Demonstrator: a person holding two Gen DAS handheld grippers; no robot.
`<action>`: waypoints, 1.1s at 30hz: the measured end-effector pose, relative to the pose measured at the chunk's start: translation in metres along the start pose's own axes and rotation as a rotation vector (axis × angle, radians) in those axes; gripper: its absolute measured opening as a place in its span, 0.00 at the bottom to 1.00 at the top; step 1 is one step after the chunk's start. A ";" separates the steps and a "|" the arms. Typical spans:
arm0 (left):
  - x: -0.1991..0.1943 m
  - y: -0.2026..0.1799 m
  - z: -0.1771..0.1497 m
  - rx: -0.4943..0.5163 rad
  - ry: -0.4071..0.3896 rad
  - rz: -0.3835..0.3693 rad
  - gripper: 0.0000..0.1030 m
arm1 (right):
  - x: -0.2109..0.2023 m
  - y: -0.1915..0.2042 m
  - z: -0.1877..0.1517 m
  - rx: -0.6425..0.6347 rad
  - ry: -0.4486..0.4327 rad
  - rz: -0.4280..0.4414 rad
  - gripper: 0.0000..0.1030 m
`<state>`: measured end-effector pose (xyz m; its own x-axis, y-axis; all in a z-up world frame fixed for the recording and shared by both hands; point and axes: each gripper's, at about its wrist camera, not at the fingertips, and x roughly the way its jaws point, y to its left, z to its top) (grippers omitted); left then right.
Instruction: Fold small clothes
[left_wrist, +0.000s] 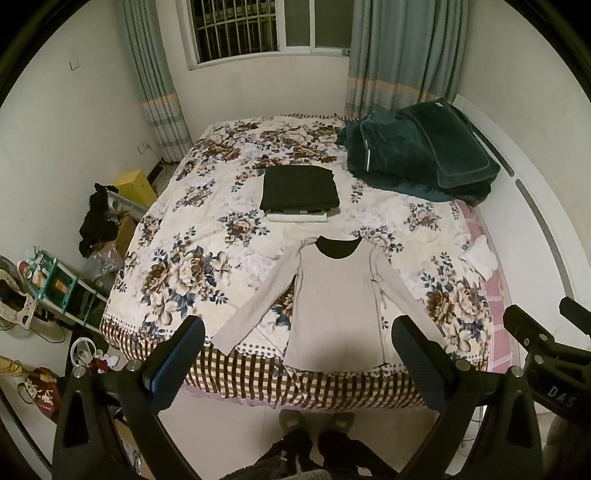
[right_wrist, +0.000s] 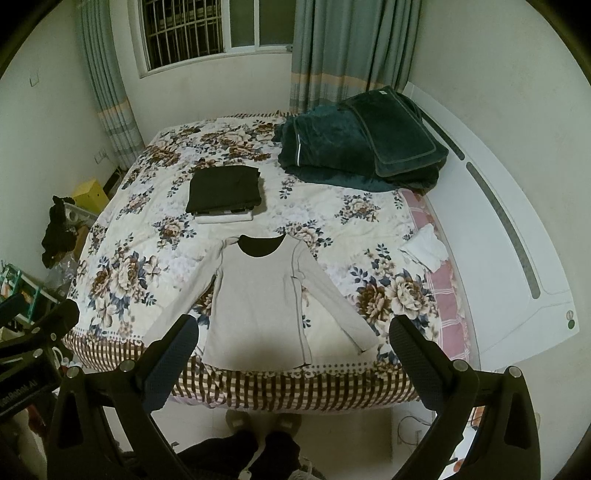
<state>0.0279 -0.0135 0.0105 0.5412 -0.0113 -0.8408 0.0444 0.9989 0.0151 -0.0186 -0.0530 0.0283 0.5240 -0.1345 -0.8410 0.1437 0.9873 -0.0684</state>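
Observation:
A light grey long-sleeved top (left_wrist: 334, 299) with a black neck lining lies flat, sleeves spread, at the near end of the floral bed; it also shows in the right wrist view (right_wrist: 258, 299). My left gripper (left_wrist: 297, 328) is open and empty, held high above the top's hem. My right gripper (right_wrist: 293, 328) is open and empty, also above the hem. A folded stack, black garment (left_wrist: 299, 188) on top of white ones, lies beyond the top; it shows in the right wrist view too (right_wrist: 223, 188).
Folded dark green blankets (left_wrist: 417, 151) sit at the bed's far right. A small white cloth (left_wrist: 480, 254) lies at the right edge by the white headboard (right_wrist: 498, 229). Clutter and a shelf (left_wrist: 55, 280) stand on the floor at the left. My feet (left_wrist: 314, 421) are at the bed's foot.

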 end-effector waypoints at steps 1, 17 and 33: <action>0.000 0.000 0.001 0.000 -0.001 -0.001 1.00 | 0.000 0.000 0.000 0.000 -0.001 0.000 1.00; 0.032 -0.001 0.011 0.005 -0.030 0.040 1.00 | 0.031 -0.001 0.011 0.077 0.044 0.025 1.00; 0.290 0.015 -0.032 0.012 0.162 0.297 1.00 | 0.374 -0.245 -0.127 0.764 0.454 -0.010 0.61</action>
<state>0.1583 0.0000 -0.2504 0.3913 0.2882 -0.8740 -0.0844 0.9569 0.2777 0.0355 -0.3344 -0.3382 0.1595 0.0639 -0.9851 0.7527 0.6378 0.1632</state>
